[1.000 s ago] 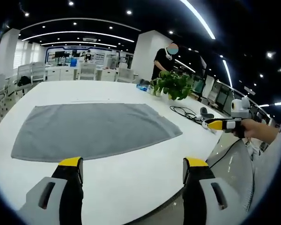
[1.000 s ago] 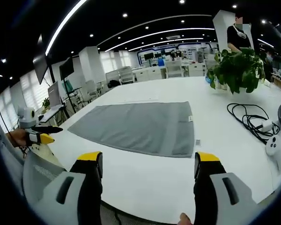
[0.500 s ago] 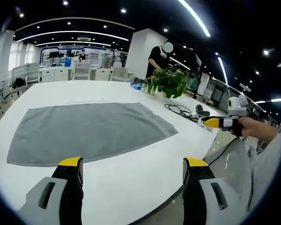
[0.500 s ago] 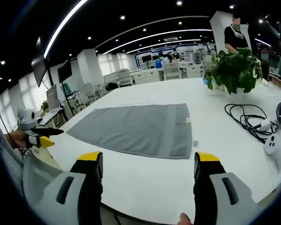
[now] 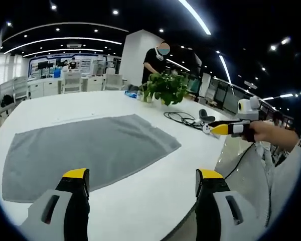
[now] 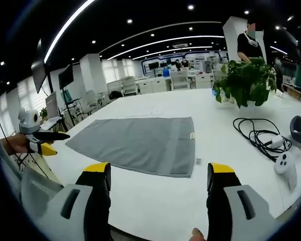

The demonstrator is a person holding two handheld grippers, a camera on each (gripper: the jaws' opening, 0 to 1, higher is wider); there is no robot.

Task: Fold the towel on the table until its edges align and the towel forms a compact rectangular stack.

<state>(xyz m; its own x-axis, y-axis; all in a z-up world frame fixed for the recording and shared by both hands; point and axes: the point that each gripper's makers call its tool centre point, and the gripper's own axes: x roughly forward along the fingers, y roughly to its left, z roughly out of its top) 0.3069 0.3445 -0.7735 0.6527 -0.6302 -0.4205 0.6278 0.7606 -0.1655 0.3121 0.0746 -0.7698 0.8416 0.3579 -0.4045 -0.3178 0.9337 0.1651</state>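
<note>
Left gripper (image 5: 143,183) held level and low, jaws spread wide apart with nothing between. Right gripper (image 6: 159,178) the same, jaws parted and bare. Each held out by a hand (image 5: 263,133) at the far side of the other's view.

Gray towel (image 5: 85,153) flat on white table (image 5: 155,188) — open left claw (image 5: 143,175) before it, plant (image 5: 165,88) beyond.

The towel (image 6: 138,144) lies flat on the bench (image 6: 155,201), with the potted plant (image 6: 245,83) behind it to the right and the coiled cable (image 6: 258,139) near the bench's right edge.
</note>
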